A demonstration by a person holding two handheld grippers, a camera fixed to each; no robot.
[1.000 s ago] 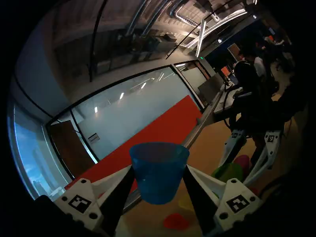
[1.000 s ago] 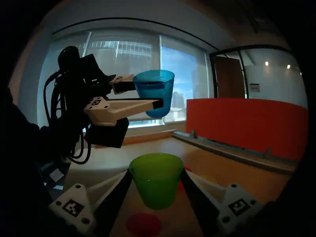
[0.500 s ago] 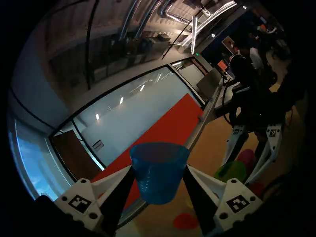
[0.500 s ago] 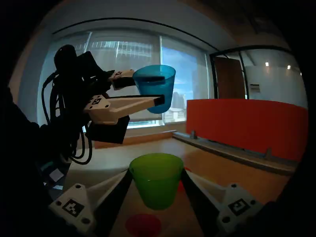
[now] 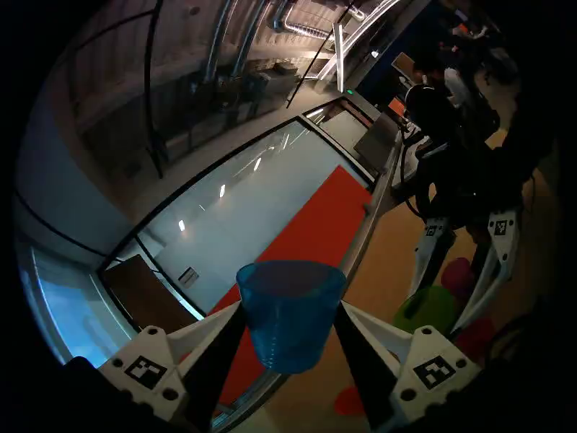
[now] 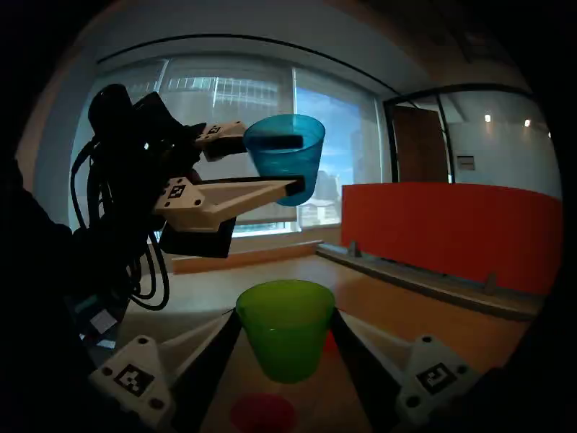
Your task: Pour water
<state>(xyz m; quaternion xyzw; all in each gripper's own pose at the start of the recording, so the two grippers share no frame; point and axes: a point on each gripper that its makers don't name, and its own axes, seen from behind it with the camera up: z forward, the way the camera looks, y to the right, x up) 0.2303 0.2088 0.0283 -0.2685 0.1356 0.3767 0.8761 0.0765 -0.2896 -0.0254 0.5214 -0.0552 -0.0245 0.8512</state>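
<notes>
As left gripper point(image 5: 290, 312) jaws clamp the blue cup point(image 5: 290, 333) mid-wall and right gripper point(image 6: 287, 315) jaws the green cup point(image 6: 286, 338), we judge both light, thin, crushable; grip gently.

Translucent blue cup point(image 6: 285, 155) is held aloft, nearly upright. Green cup point(image 6: 286, 328) is held upright, lower down, well apart.
</notes>
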